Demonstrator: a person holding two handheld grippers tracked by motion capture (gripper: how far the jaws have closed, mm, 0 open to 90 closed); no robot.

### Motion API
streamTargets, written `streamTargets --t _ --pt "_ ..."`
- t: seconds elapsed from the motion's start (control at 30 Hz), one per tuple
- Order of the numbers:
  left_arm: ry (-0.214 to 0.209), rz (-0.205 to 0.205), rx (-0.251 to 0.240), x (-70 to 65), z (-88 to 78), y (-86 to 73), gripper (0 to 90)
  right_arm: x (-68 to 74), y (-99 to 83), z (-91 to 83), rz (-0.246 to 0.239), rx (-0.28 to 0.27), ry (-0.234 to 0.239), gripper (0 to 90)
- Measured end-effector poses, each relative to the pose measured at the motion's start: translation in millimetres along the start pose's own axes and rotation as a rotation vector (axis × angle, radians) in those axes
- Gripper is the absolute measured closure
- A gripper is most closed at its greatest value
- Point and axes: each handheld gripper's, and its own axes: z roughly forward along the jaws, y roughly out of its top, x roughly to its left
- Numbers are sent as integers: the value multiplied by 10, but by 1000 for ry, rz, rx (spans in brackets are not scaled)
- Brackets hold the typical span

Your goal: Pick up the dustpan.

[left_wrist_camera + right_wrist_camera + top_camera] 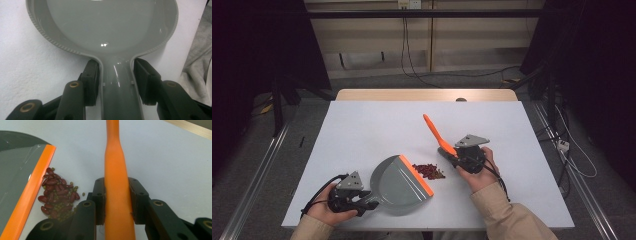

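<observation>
You are sitting at a white table (362,130) whose wooden edge (427,95) is peeking out at the far side. A grey floor (257,165) is lying all around it. Black cables (412,55) are hanging down the pale wall (472,45) behind. A white plug (563,145) is lying on the floor at your right, with thin wires trailing from it.

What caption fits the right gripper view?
Right gripper clamps an orange brush handle; red and green beans lie heaped at the grey dustpan's orange lip.
</observation>
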Motion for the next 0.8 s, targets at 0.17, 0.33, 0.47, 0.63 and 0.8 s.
streamTargets --t 0.17,0.33,0.47,0.63,0.8 --pt "4 9 19 -10 3 9 618 51 10 11 -1 -1 -7 711" --pt "-6 7 30 -31 6 26 619 129 13 21 -10 0 -24 711" --pt "-12 4 31 -54 19 39 619 192 11 27 -16 0 -34 711" --pt "-17 4 28 -67 37 53 619 258 10 34 -15 -2 -42 710" --pt "-20 15 36 -62 37 60 619 301 9 42 2 -6 -43 708"
